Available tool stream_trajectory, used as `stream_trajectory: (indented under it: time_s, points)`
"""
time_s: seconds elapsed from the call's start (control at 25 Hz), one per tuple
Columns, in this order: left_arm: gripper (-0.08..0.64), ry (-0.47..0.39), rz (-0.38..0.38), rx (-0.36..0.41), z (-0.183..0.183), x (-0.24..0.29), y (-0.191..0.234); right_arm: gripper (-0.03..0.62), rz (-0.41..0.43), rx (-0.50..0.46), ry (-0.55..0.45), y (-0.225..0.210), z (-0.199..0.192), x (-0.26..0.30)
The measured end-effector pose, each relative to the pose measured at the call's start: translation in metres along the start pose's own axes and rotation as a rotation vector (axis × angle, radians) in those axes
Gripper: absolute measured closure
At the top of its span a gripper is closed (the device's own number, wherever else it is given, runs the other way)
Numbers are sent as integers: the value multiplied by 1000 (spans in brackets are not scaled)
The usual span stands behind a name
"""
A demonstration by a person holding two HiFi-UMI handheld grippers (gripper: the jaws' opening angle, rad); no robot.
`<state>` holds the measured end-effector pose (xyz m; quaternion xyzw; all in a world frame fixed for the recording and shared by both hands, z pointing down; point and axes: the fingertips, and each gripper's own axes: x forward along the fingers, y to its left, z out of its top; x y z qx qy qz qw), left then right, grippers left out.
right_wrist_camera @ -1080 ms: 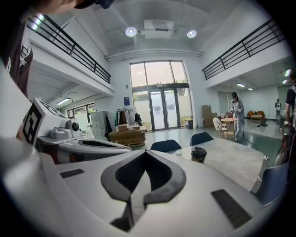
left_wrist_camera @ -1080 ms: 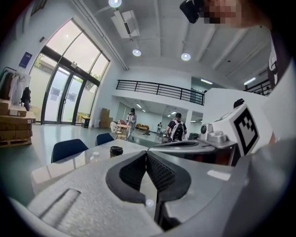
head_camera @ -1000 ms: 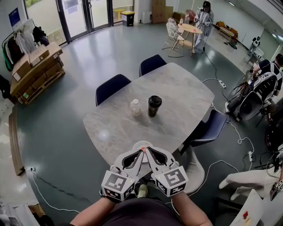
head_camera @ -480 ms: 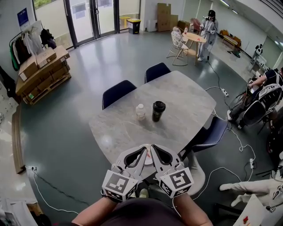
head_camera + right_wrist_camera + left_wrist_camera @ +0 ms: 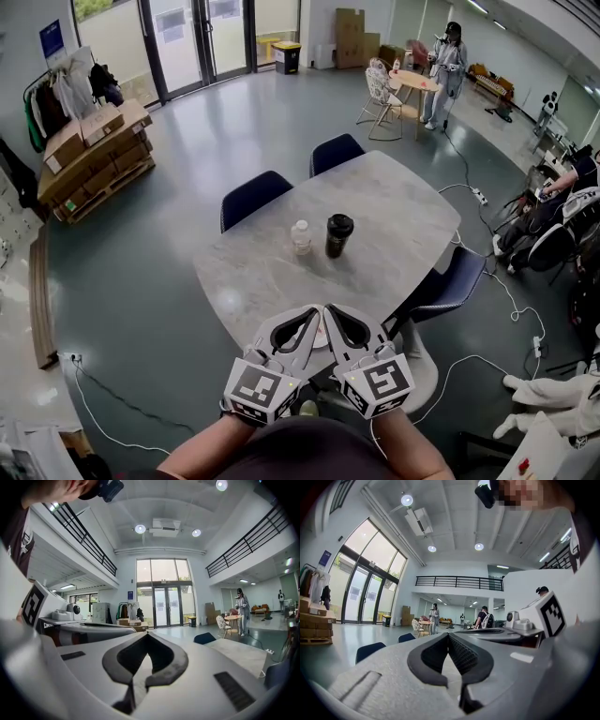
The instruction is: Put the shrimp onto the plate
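Both grippers are held side by side over the near edge of the marble table (image 5: 375,202), tips almost touching each other. My left gripper (image 5: 316,310) is shut with nothing between its jaws, and its own view shows the pads meeting (image 5: 449,635). My right gripper (image 5: 329,310) is shut and empty too, its tips closed together (image 5: 147,634). A sliver of the white plate (image 5: 320,337) shows between the two grippers; the rest is hidden under them. I see no shrimp in any view.
A small water bottle (image 5: 301,237) and a dark lidded cup (image 5: 338,234) stand mid-table. Blue chairs (image 5: 255,195) (image 5: 336,152) (image 5: 450,272) ring the table. Cables (image 5: 506,291) lie on the floor at right. A person (image 5: 448,54) stands at a far table.
The head view has shifted slightly, so table and grippers sit a little further right. Both grippers stay shut and together, and now cover more of the plate.
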<state>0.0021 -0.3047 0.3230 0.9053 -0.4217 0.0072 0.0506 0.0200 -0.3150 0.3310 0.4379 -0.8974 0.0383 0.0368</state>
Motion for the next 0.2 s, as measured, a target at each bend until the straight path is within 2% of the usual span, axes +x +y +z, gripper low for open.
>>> stream_trajectory:
  time_s: [0.2]
  points:
    - [552,3,3,-4,-2,0,-1,592,-1,0,5,0,-3,-1]
